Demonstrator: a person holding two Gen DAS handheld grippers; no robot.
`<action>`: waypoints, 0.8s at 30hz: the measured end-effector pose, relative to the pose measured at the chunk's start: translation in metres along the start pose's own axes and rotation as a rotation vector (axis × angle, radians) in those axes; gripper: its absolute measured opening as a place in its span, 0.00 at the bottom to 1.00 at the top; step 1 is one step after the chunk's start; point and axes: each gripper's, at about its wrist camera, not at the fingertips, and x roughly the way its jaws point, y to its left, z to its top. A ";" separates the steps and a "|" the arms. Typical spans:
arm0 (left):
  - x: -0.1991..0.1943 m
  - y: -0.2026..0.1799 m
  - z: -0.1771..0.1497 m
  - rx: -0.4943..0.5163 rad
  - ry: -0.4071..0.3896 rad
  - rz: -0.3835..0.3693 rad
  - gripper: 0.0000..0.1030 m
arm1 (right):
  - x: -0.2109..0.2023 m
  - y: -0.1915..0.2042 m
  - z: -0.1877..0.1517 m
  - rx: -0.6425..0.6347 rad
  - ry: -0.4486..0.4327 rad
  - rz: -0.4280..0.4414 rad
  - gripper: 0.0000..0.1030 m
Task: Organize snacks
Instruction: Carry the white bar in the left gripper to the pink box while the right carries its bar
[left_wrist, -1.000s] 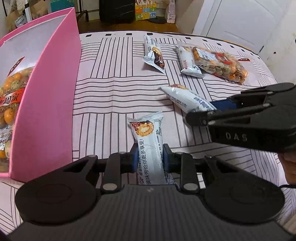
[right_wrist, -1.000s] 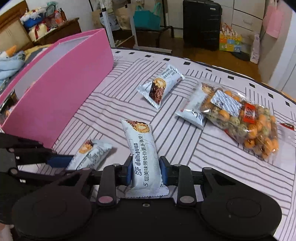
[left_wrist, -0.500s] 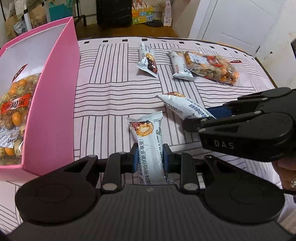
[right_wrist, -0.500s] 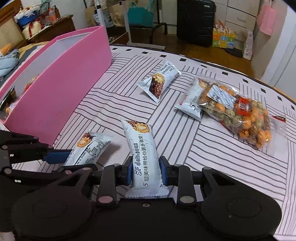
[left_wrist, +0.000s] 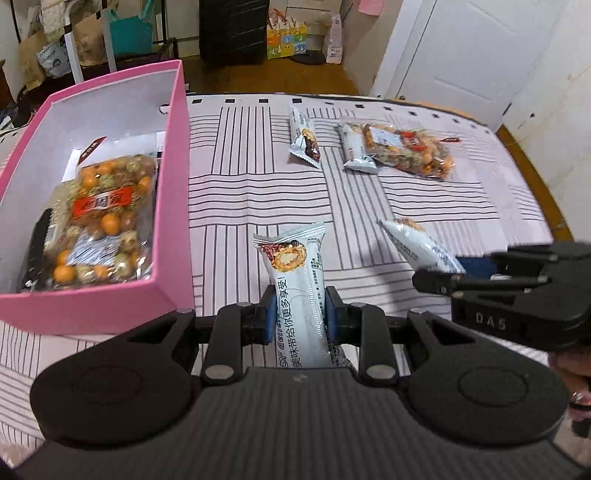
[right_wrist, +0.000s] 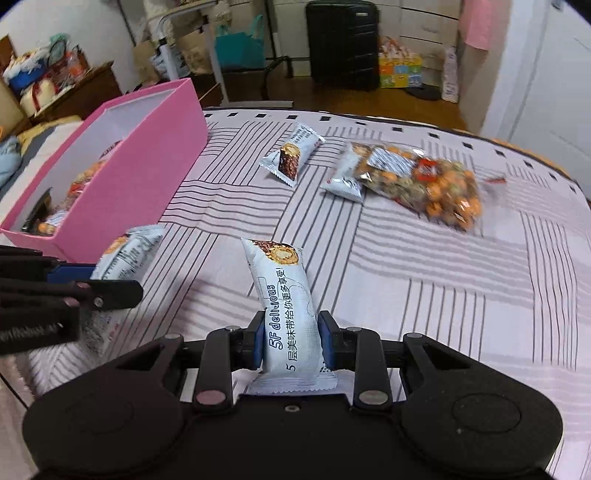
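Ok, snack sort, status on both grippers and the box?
Left gripper shut on wafer bar. Right gripper likewise. Pink box holds one nut bag; nothing blocking.

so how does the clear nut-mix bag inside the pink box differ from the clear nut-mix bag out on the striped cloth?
The nut-mix bag in the pink box lies alone inside the pink box; the nut-mix bag on the striped cloth lies outside, overlapping a small white wrapper. Both are clear, holding orange and pale balls.

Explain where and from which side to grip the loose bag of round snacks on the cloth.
Probably the bag of round snacks is best pinched from above across its narrow width near the middle. It lies flat, and one end overlaps a small white packet, so take the free half.
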 end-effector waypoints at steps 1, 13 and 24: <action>-0.008 0.001 -0.002 0.004 -0.010 0.000 0.24 | -0.005 0.001 -0.004 0.003 -0.004 0.002 0.33; -0.072 0.008 -0.017 0.052 -0.075 0.006 0.24 | -0.052 0.044 -0.026 -0.084 -0.046 0.039 0.33; -0.108 0.029 -0.020 0.047 -0.139 0.029 0.24 | -0.098 0.087 -0.012 -0.190 -0.128 0.090 0.33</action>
